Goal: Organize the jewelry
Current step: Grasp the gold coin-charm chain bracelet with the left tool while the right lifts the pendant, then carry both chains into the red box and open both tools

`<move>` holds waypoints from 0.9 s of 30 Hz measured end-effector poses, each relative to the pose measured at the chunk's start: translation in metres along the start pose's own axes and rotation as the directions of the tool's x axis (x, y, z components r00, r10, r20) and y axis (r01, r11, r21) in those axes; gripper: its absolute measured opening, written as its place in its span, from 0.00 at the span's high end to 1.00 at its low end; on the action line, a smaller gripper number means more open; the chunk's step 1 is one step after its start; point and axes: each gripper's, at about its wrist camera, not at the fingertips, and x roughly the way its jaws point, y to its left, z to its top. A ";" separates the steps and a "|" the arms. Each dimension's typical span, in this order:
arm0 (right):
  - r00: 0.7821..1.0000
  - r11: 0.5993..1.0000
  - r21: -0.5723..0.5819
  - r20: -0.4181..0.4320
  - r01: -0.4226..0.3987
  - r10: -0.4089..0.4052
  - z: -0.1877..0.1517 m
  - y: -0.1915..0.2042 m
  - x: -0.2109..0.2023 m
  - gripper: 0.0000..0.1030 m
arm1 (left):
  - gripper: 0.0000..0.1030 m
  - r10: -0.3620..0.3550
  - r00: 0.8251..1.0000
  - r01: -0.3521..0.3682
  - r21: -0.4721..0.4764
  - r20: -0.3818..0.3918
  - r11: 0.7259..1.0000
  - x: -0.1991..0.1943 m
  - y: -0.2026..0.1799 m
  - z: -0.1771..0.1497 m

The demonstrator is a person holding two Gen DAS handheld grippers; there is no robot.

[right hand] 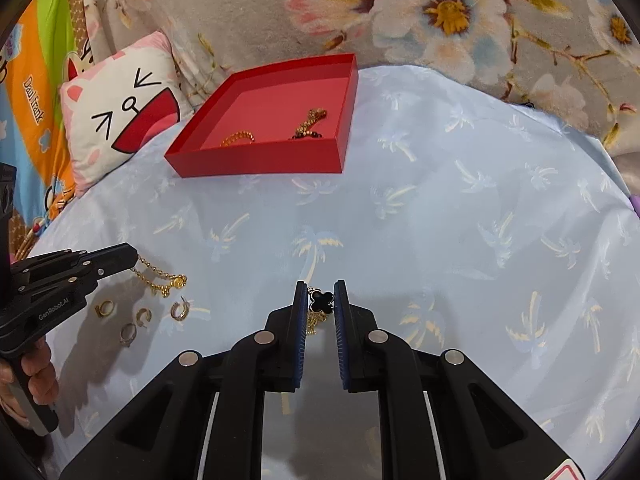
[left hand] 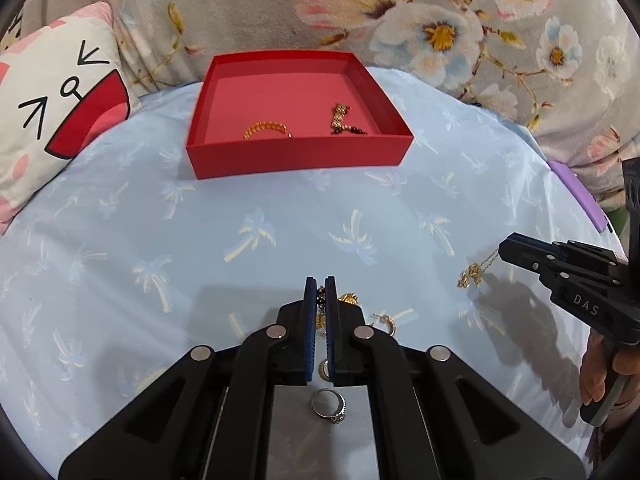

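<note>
Gold chain (right hand: 158, 276) dangling from left gripper (right hand: 134, 258), long axis sloping downward.

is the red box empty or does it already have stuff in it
Not empty. The open red box holds a gold chain bracelet and a second gold piece with dark beads; most of its floor is bare.

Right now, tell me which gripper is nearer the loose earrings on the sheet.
Left. The left gripper, shut on a gold chain, hangs just above the earrings. The right gripper, shut on a black clover pendant, sits off to their right.
</note>
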 end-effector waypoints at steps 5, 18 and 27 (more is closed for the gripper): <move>0.999 1.000 0.023 0.028 -0.020 0.019 0.015 -0.005 -0.013 0.89 | 0.97 0.007 1.000 -0.007 0.006 0.029 1.000 -0.014 0.004 0.018; 0.990 0.999 -0.036 0.135 -0.036 0.041 0.127 0.007 -0.032 0.89 | 0.97 0.070 0.987 -0.078 0.049 0.148 0.996 -0.029 0.011 0.120; 0.986 0.999 -0.011 0.160 -0.052 0.054 0.225 0.016 0.007 0.89 | 0.97 0.135 0.973 -0.145 0.042 0.187 0.989 0.012 0.024 0.201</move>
